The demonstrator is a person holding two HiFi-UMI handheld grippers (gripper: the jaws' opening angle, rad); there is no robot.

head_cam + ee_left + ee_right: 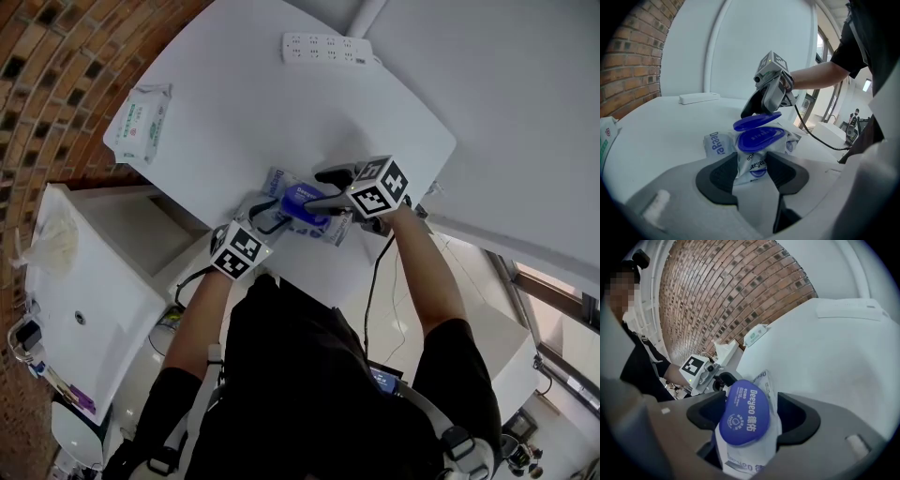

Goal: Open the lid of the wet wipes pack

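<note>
The white wet wipes pack (281, 187) lies near the table's front edge. My left gripper (272, 216) is shut on its near end, and in the left gripper view the pack (717, 143) is pinched between the dark pads (721, 178). The blue oval lid (757, 121) is hinged up a little above its blue base (760, 138). My right gripper (321, 190) grips the lid's far edge. In the right gripper view the lid (743, 413) fills the space between the jaws, with the left gripper (701, 369) behind it.
A second wipes pack with green print (141, 120) lies at the table's far left. A white power strip (326, 49) rests along the far edge. A white cabinet (84, 281) stands left of the table, by a brick wall.
</note>
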